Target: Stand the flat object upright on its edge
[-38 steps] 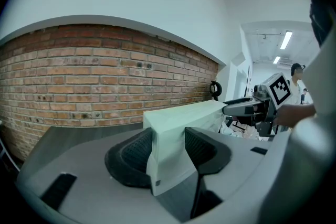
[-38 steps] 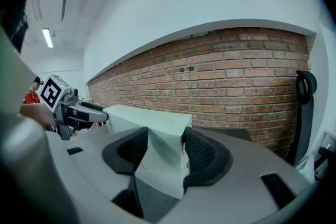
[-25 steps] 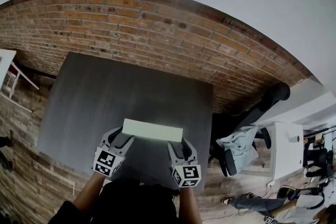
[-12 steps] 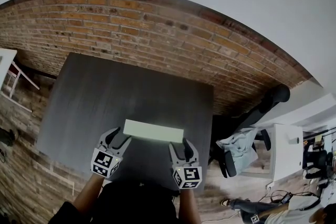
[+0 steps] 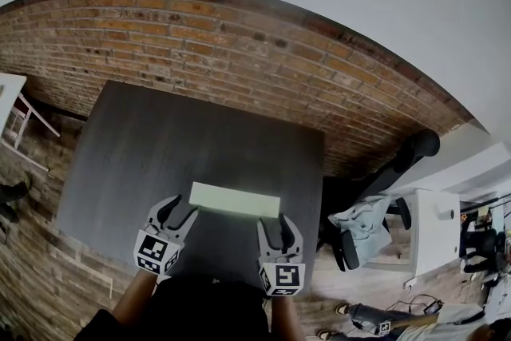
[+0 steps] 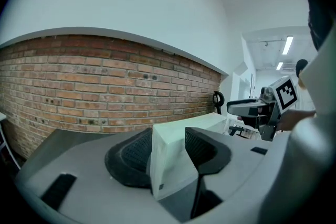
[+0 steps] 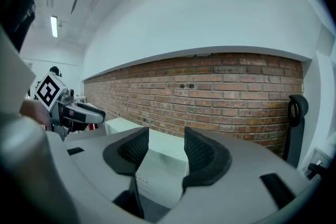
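A pale green flat box (image 5: 234, 199) stands upright on its long edge near the front of the dark grey table (image 5: 160, 140). My left gripper (image 5: 177, 208) sits just off the box's left end and my right gripper (image 5: 275, 221) just off its right end. Both are open. In the left gripper view the box (image 6: 170, 149) stands just past the fingertips, and both pads' inner faces show bare. The right gripper view shows the same box (image 7: 160, 165) just beyond the tips. The right jaws have just closed a little, with nothing between the pads.
A brick wall (image 5: 239, 36) runs behind the table. A black office chair (image 5: 399, 164) and a white cabinet (image 5: 435, 227) stand to the right. A white frame (image 5: 12, 116) is at the far left. The table's front edge lies close under my grippers.
Both grippers have drawn back from the box's ends toward me. The box has stayed upright in the same place.
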`<move>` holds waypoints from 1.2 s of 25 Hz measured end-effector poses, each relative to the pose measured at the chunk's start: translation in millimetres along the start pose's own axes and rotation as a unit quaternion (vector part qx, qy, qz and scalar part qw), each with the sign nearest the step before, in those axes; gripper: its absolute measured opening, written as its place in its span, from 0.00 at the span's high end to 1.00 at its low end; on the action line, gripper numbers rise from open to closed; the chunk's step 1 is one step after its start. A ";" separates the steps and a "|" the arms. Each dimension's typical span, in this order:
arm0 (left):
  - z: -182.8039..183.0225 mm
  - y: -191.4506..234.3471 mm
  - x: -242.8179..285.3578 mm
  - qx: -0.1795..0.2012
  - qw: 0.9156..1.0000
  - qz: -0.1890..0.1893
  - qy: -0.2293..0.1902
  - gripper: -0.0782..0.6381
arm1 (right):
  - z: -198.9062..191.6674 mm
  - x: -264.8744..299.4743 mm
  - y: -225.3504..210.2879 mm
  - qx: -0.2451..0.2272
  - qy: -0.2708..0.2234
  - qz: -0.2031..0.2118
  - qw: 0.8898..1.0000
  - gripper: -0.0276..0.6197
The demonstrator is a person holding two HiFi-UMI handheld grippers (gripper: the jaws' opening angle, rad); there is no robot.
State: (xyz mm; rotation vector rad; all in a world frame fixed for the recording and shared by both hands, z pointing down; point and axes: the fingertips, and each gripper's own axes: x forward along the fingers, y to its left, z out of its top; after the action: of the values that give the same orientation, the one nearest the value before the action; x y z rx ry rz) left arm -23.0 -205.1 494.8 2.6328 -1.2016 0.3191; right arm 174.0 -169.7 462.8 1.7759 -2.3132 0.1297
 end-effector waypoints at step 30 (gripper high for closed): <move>-19.6 -81.6 -25.2 0.010 0.997 -0.065 -0.044 0.82 | -28.1 -35.1 79.7 0.092 0.000 0.010 0.996 0.92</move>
State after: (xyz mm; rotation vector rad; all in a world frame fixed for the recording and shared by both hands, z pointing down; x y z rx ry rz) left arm 21.1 -129.3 496.7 2.7515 -1.0492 0.1949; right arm 109.3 -109.8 487.2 1.8366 -2.3869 0.3565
